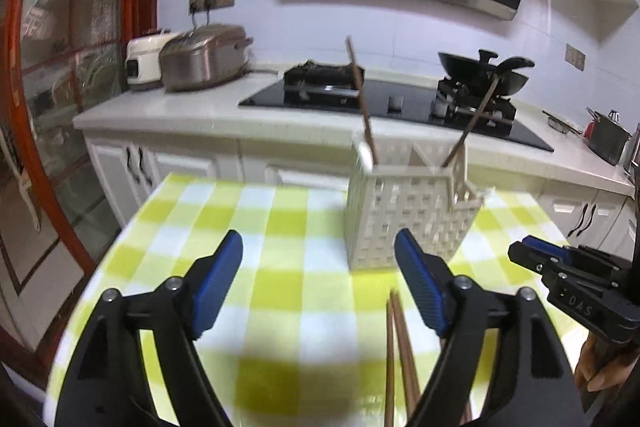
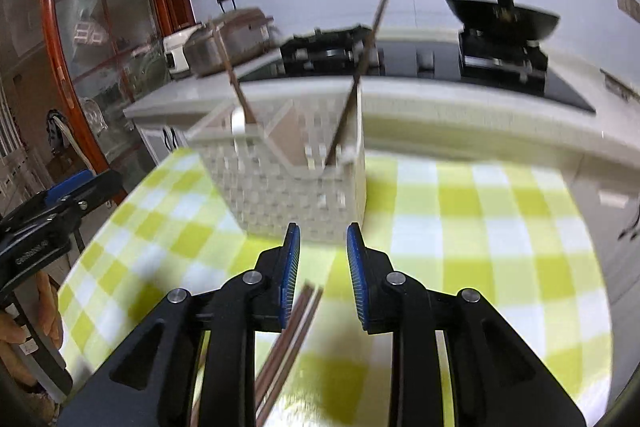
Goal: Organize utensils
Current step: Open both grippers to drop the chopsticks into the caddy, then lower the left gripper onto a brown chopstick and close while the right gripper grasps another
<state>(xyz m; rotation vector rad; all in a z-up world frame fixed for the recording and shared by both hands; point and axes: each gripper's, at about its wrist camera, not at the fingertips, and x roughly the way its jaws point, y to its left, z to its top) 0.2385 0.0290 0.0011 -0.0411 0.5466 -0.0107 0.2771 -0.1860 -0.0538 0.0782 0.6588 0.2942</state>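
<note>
the white basket [image 1: 404,211] stands on the desk [image 1: 280,247], which has a green and white check cloth. two brown sticks already stand in the basket, one stick on the left side [image 1: 362,103] and one stick on the right side [image 1: 472,123]. something white [image 1: 365,155] also pokes up by the left stick, but it is too blurry to name. so part of the job looks done.

more chopsticks [image 2: 292,339] lie flat on the desk near the camera, so they still have to go in.

the left gripper [image 1: 318,283] has its jaws wide apart and holds nothing. the right gripper [image 2: 323,275] has its jaws apart too, empty, just above the flat chopsticks.

the right gripper's side shows "das" in the left view. the left gripper [image 2: 48,227] has white writing too, but it is too blurry to read.
</note>
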